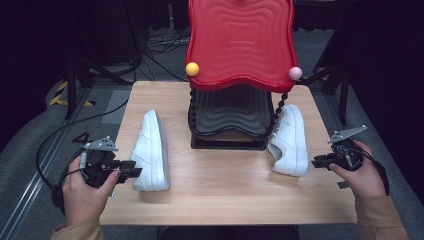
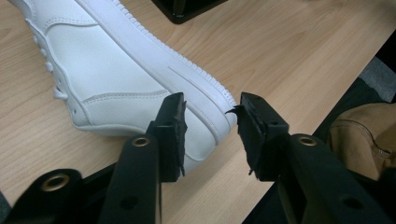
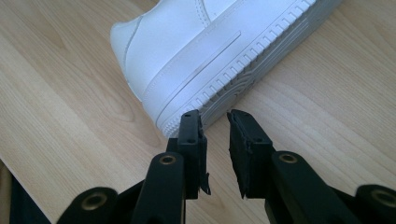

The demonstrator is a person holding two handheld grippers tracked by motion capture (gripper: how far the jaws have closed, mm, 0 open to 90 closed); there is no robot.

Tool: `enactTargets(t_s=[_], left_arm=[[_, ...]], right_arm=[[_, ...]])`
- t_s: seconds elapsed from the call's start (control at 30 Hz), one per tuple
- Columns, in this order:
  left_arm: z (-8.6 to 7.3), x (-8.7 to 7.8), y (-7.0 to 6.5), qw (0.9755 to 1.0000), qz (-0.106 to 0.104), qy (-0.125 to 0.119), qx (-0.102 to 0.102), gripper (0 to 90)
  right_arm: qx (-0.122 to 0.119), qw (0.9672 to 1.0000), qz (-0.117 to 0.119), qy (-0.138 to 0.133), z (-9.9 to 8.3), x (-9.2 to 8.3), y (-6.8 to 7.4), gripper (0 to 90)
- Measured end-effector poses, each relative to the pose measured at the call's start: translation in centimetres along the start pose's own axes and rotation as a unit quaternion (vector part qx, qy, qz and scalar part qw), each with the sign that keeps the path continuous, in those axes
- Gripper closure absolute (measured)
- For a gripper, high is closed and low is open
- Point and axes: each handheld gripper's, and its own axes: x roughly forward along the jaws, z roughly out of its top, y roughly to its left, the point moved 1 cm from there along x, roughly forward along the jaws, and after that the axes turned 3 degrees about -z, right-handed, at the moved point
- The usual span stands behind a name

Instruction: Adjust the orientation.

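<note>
1. We found the left white shoe (image 1: pixel 151 152) lying tipped on its side on the wooden table, at the left of the red-and-black stand, its length running from the near edge toward the far one.
2. In the left gripper view, that shoe's (image 2: pixel 116 79) smooth leather upper, stitched seams and ribbed sole edge showed, laces toward the upper left.
3. We saw the right white shoe (image 1: pixel 290 141) at the stand's right, also on its side, angled slightly, its far end close against the stand's base.
4. In the right gripper view, its (image 3: pixel 205 51) heel and grooved sole faced the camera.
</note>
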Motion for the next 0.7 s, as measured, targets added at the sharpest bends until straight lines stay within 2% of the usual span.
enactTargets(t_s=[0.07, 0.2, 0.37, 0.57, 0.7], left_arm=[[0.2, 0.2, -0.3, 0.9999, 0.011, 0.004, 0.000, 68.6], [0.5, 0.4, -0.7, 0.9998, 0.014, 0.006, 0.012, 72.9], [0.6, 0.8, -0.9, 0.9998, 0.009, 0.010, 0.018, 89.9], [1.0, 1.2, -1.3, 0.9994, 0.008, 0.018, 0.027, 90.0], [1.4, 1.5, -1.6, 0.9991, 0.016, 0.017, 0.036, 90.0]], right_arm=[[0.000, 1.0000, 0.000, -0.002, 0.0, -0.1, 0.0, 74.8], [0.000, 1.0000, -0.002, -0.003, 0.0, -0.1, 0.0, 74.8], [-0.001, 1.0000, -0.001, 0.001, 0.1, 0.1, 0.2, 74.7], [-0.001, 1.0000, 0.000, 0.001, 0.0, 0.2, 0.3, 74.8], [0.002, 1.0000, 0.004, 0.003, -0.1, 0.2, 0.3, 74.9]])
